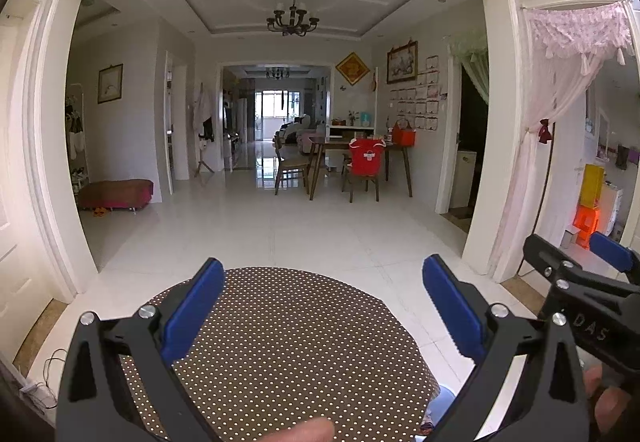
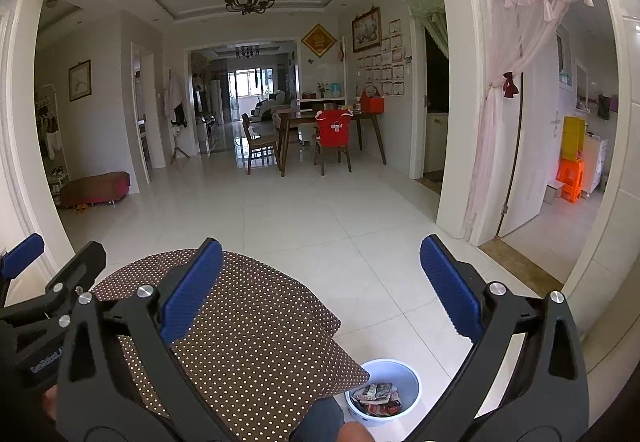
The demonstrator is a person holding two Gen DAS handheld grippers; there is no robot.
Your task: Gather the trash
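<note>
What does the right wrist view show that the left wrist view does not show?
Only the right wrist view shows wrappers lying in the white bin on the floor. Only the left wrist view shows the whole far edge of the dotted table; its bin is just a sliver. Both show the table, the open left gripper and the open right gripper, holding nothing.

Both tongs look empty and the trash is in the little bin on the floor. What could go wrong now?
1. The bin sits on the floor right at the edge of the polka-dot table, partly hidden in the left view, so a knee or foot might tip it.
2. The left tongs and right tongs, both open, hang close together and could knock each other.
</note>
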